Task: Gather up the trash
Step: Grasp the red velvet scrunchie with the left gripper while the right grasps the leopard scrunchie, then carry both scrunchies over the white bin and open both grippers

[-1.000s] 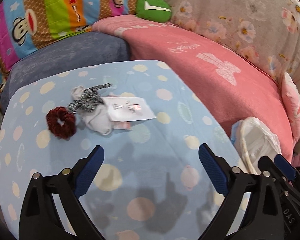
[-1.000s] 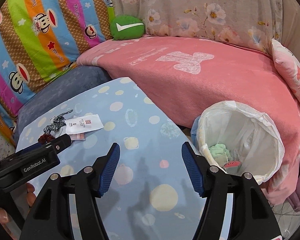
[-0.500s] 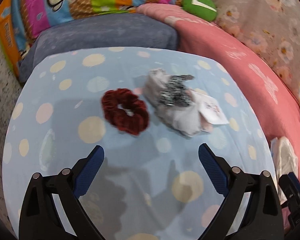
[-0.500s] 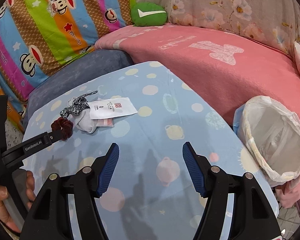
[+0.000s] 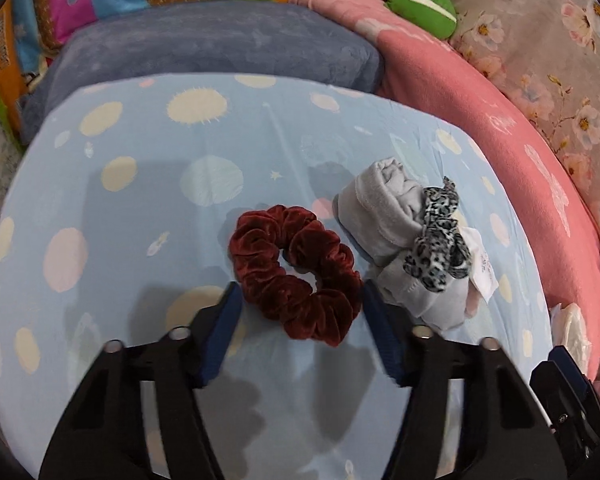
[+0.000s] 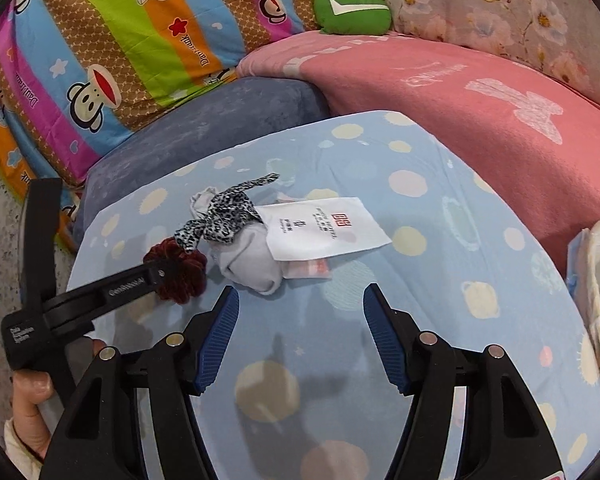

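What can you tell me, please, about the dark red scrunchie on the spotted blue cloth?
The dark red scrunchie is a gathered ring of velvety fabric with a small open centre, lying flat on the blue spotted cloth. Its right side lies close against a rolled grey sock that bears a leopard-print tie. The left tongs straddle its near half, jaws closing; whether the pads touch it yet is unclear.

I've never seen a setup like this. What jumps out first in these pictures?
A dark red velvet scrunchie lies on the pale blue dotted tablecloth, with the left gripper closing its blue jaws around it. Right beside it sits a grey rolled sock under a leopard-print hair tie.
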Demonstrator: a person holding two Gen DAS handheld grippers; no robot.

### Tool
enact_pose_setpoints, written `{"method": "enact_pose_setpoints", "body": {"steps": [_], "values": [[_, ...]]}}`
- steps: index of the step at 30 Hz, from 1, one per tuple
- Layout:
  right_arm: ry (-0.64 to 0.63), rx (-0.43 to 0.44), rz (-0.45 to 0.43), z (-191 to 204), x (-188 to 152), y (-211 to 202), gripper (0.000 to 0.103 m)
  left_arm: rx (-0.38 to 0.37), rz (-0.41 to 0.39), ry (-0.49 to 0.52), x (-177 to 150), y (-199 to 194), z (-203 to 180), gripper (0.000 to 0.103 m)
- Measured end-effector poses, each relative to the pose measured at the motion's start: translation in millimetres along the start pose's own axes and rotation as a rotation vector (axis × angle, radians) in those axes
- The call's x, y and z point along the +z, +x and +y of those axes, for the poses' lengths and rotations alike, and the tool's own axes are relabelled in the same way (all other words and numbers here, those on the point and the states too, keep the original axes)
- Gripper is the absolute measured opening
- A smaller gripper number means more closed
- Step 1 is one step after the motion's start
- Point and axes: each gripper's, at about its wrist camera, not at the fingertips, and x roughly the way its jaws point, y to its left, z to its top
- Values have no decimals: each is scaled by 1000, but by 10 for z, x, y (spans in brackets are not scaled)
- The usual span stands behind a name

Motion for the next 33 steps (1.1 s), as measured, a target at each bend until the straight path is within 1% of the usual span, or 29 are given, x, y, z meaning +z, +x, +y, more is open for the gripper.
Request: {"method": "enact_pose_setpoints", "body": {"steps": [1, 2, 3, 4, 5, 6, 9, 12, 14, 15, 16, 17, 19, 23, 28, 33], "values": [[-4, 8, 1, 57, 36, 43, 58, -2, 8, -9, 18, 32, 16, 45], [-10, 15, 3, 115, 67, 88, 57, -5, 8, -13, 34, 52, 29, 40], [-15, 22, 7, 178, 95, 139, 54, -9, 7, -9, 42, 59, 32, 33], [-21, 33, 12, 229, 122, 185, 51, -11, 7, -4, 49, 63, 35, 29], [-25, 47, 18, 283, 146, 234, 50, -12, 6, -3, 57, 61, 49, 20], [-29, 59, 24, 327, 163, 279, 46, -20, 7, -5, 61, 55, 60, 18], [-36, 69, 37, 430, 214, 413, 42, -39, 6, -14, 78, 21, 113, 16], [-40, 77, 53, 498, 250, 544, 32, -27, -13, 5, 91, -39, 115, 15], [-39, 78, 61, 513, 274, 620, 29, -29, -17, 14, 104, -60, 113, 15], [-37, 78, 64, 522, 284, 654, 25, -35, -16, 12, 113, -67, 117, 14], [-36, 76, 67, 530, 291, 687, 19, -41, -17, 12, 122, -79, 120, 14], [-36, 74, 72, 540, 301, 720, 16, -40, -21, 10, 132, -96, 125, 14], [-35, 71, 73, 543, 303, 743, 5, -43, -35, 8, 149, -142, 126, 14], [-28, 73, 48, 521, 309, 613, 4, -25, -69, 41, 160, -276, 44, 13], [-14, 85, 0, 463, 352, 327, 4, -49, -97, 67, 174, -483, -140, 11], [3, 82, -47, 321, 383, -14, 4, -79, -139, 107, 144, -763, -420, 11]]}}
